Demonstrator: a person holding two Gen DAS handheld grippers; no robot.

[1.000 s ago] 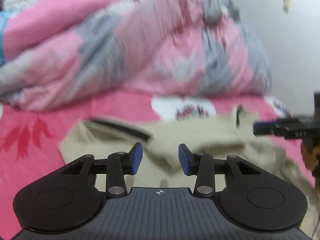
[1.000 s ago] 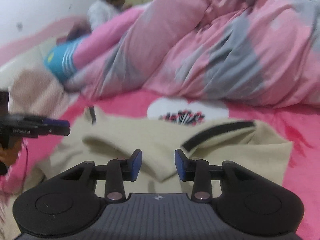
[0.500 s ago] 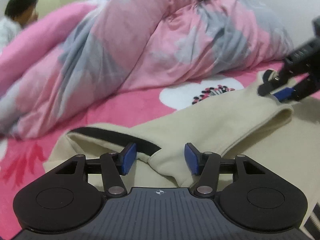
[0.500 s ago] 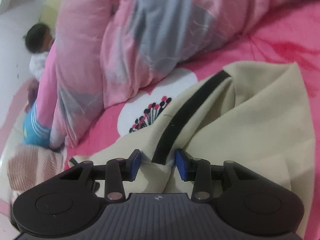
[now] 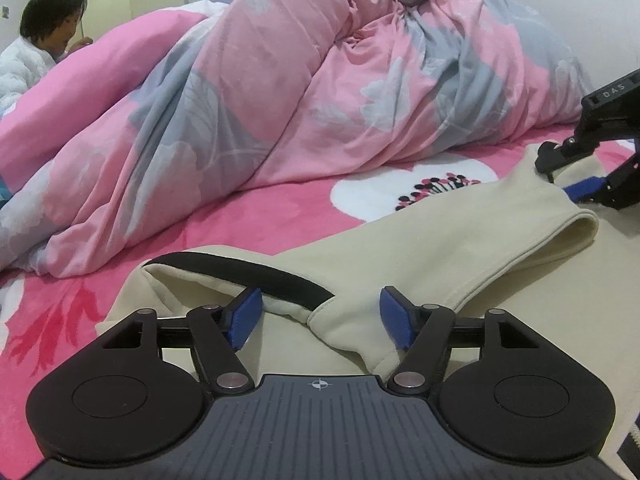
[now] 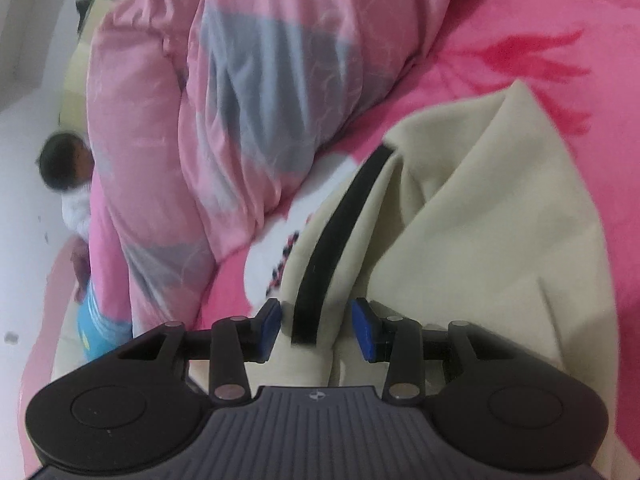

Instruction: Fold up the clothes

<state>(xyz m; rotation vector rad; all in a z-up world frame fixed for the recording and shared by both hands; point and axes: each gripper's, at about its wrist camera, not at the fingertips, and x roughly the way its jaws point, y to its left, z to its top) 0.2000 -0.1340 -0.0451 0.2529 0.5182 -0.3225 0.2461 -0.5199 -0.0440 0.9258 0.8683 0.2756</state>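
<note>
A beige garment (image 5: 420, 256) with a black stripe (image 5: 256, 272) lies folded over on the pink bed sheet (image 5: 240, 220). My left gripper (image 5: 320, 316) straddles a rounded fold at the stripe's end; its jaws are opening and the blue pads stand clear of the cloth. At the far right of this view my right gripper (image 5: 576, 176) sits on the garment's other end. In the right wrist view, the garment (image 6: 480, 220) is bunched between the pads of my right gripper (image 6: 316, 324), which is shut on it, with the black stripe (image 6: 340, 232) running up from the gap.
A bulky pink and grey duvet (image 5: 300, 100) is heaped across the bed behind the garment. A person (image 5: 44, 40) in white sits at the far left behind it. A white wall (image 5: 580, 0) bounds the right side. Bare pink sheet (image 6: 520, 40) lies beside the garment.
Both grippers came down onto the bed with the garment and rolled. The left jaws have spread apart and let go of the fold. The right gripper still has cloth bunched between its pads.
</note>
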